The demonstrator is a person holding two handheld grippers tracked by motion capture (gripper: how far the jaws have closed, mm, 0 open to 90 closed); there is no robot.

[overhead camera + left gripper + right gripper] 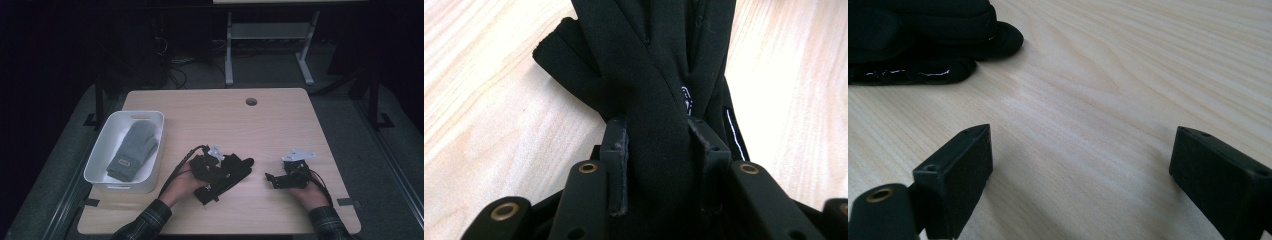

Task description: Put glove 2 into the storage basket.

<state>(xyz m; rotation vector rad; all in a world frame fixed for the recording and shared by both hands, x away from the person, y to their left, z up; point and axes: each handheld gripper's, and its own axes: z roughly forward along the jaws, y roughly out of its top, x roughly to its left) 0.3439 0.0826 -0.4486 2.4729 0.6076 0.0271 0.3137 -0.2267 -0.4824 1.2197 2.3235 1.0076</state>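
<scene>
As we look down from the high view, we see a pale wooden worktop with a person's two forearms in plaid sleeves reaching in from the near edge. A white bin sits at the left of the worktop, and a grey mitten lies flat inside it.

Near the middle, toward the near edge, lies a black glove. Our left gripper is on it; in the left gripper view a thick fold of the black glove is pinched between the two jaws, which press in on the fabric from both sides.

Our right gripper rests just to the right of the glove, apart from it. In the right gripper view its jaws stand wide apart with bare wood between them, holding nothing, and the glove's fingertips lie ahead to the left.

We judge the glove to be light, soft and limp: it will sag and fold when lifted, not hold its shape. A bunched fold through the palm or the cuff looks like the surest hold, since a single thin layer could slip free.
</scene>
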